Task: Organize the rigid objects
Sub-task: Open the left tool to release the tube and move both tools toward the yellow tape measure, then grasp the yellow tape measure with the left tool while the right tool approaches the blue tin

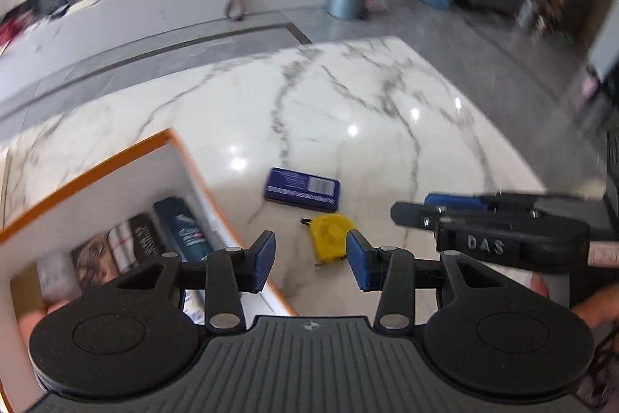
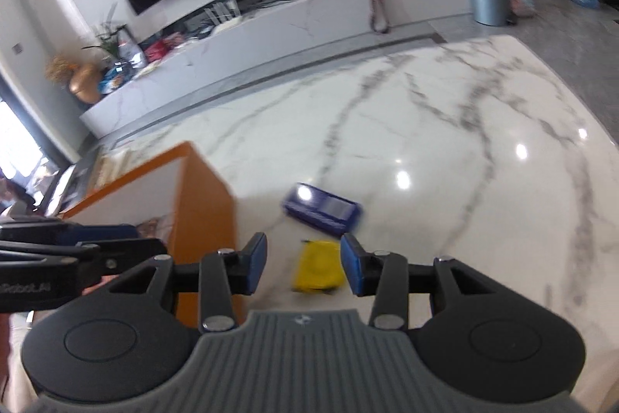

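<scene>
Marble floor, orange-edged box, two loose items, two hand-held grippers.

Box: stands at left, already holding a bottle and printed packets. Blue flat case: lies on the floor well clear of the box; looks stiff and light, probably best taken across its short width. Yellow tape measure: lies flat on the floor just in front of the case; a hard plastic shell, likely smooth and compact, so a grip across its flat sides should hold. Left gripper: partly open, nothing between the blue pads, angled down above the tape measure. Right gripper: partly open, empty, tilted down with the tape measure framed between its fingers, not touching it.
</scene>
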Demonstrator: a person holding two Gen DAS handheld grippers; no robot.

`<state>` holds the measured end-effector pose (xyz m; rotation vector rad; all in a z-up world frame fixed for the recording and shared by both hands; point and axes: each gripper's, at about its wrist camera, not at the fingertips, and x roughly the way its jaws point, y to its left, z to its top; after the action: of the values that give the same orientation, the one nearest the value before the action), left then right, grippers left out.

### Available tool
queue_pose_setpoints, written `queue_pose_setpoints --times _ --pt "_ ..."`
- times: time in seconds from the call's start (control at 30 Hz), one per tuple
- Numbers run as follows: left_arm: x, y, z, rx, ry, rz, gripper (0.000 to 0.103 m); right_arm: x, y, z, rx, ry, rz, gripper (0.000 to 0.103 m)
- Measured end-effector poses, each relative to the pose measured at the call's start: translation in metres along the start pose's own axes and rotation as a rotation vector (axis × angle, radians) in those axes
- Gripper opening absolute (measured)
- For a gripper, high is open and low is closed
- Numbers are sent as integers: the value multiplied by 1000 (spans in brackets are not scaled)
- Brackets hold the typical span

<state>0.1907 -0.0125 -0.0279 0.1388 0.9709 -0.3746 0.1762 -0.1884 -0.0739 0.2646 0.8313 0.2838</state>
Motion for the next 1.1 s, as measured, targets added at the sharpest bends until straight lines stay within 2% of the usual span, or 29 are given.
queue_pose_setpoints --times 0.17,0.23,0.27,0.33,0.4,0.47,0.53,0.6,0.7,0.77,0.83,0.9,1.1 --pt "40 -40 1 295 80 16 51 22 -38 -4 74 36 -39 42" --pt "61 -49 2 359 134 29 58 31 -48 -6 105 56 -26 42" --pt "73 -51 4 357 164 40 58 34 -52 -7 117 62 -22 42" --pt "94 -52 11 295 205 47 63 37 -60 -9 143 66 -18 43" --pt "109 -50 16 185 231 47 73 40 -72 -7 195 54 -19 43" --pt "120 -47 17 74 265 73 74 40 -87 -5 258 37 -37 43" --pt "135 -47 17 4 295 103 76 43 -101 -3 320 28 -57 44" --pt "149 -49 16 -20 315 154 76 46 -111 -3 369 34 -48 44" --pt "159 -49 11 -53 310 182 75 50 -115 -2 382 45 -31 49" --pt "161 -47 9 -79 301 178 72 52 -116 -2 389 49 -19 49" --pt "164 -45 8 -94 313 190 63 54 -116 -3 394 58 -6 50" --pt "162 -44 8 -104 301 185 59 54 -116 -3 395 66 2 50" --pt "157 -43 4 -105 269 173 57 56 -110 -3 352 68 5 51"
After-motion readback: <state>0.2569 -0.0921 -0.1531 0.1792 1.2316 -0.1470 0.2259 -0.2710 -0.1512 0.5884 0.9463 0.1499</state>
